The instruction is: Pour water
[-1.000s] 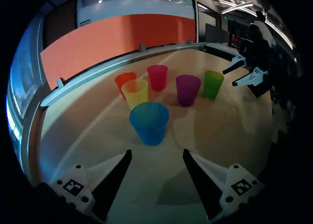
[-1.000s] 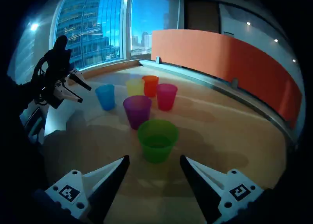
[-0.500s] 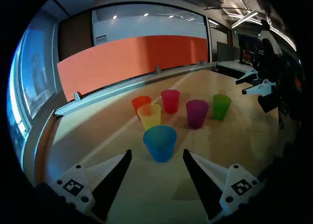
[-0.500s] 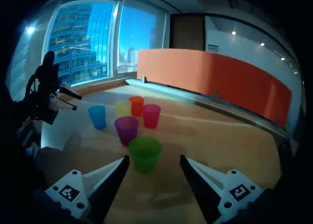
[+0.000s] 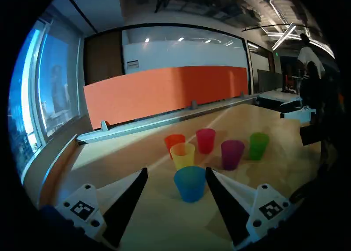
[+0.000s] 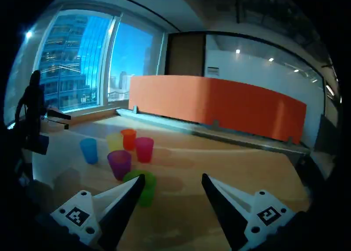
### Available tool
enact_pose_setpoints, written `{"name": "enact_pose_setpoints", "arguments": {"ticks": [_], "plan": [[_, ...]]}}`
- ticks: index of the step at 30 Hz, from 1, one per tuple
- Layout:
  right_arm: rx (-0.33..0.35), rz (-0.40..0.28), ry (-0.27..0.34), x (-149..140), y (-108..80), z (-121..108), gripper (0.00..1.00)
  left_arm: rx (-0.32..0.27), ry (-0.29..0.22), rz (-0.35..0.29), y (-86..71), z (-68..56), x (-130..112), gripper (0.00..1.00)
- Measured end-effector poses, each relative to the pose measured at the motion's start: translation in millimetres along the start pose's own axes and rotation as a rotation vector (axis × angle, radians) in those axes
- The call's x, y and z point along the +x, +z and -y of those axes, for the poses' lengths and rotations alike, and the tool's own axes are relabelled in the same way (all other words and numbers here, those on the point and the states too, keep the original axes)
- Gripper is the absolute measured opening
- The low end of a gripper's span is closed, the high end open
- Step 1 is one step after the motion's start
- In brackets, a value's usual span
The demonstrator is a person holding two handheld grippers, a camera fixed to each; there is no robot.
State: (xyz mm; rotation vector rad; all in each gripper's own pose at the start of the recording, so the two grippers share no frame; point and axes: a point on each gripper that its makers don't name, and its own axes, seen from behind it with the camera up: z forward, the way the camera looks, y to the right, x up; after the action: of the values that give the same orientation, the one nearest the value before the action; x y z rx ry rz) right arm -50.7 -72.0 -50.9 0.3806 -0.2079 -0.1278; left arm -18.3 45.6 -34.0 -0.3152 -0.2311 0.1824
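Note:
Several coloured plastic cups stand clustered on a wooden table (image 5: 131, 150). In the left gripper view the blue cup (image 5: 189, 184) is nearest, between the open fingers of my left gripper (image 5: 176, 169) but apart from them. Behind it stand the yellow cup (image 5: 182, 155), orange cup (image 5: 174, 142), pink cup (image 5: 205, 140), purple cup (image 5: 231, 154) and green cup (image 5: 258, 145). In the right gripper view the green cup (image 6: 148, 188) sits partly behind the left finger of my open right gripper (image 6: 172, 176). The purple cup (image 6: 119, 164) and blue cup (image 6: 89, 150) stand farther off.
An orange partition (image 5: 166, 91) and a metal rail (image 5: 166, 121) run along the table's far edge. Tall windows (image 6: 74, 75) lie beyond. The other gripper (image 5: 298, 115) shows at the right, and the left gripper (image 6: 57, 118) with a person's dark outline (image 6: 30, 115) at the far left.
Both grippers have pulled back from the cups and tilted upward. The cups now look smaller and lower, and more wall and ceiling shows. Both stay open.

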Motion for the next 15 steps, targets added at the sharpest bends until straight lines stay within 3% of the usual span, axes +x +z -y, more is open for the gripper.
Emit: {"name": "enact_pose_setpoints", "arguments": {"ticks": [15], "plan": [[-0.183, -0.137, 0.051, 26.9, -6.3, -21.9, 1.0, 0.124, -0.091, -0.14, -5.9, 19.0, 20.3, 0.97]]}}
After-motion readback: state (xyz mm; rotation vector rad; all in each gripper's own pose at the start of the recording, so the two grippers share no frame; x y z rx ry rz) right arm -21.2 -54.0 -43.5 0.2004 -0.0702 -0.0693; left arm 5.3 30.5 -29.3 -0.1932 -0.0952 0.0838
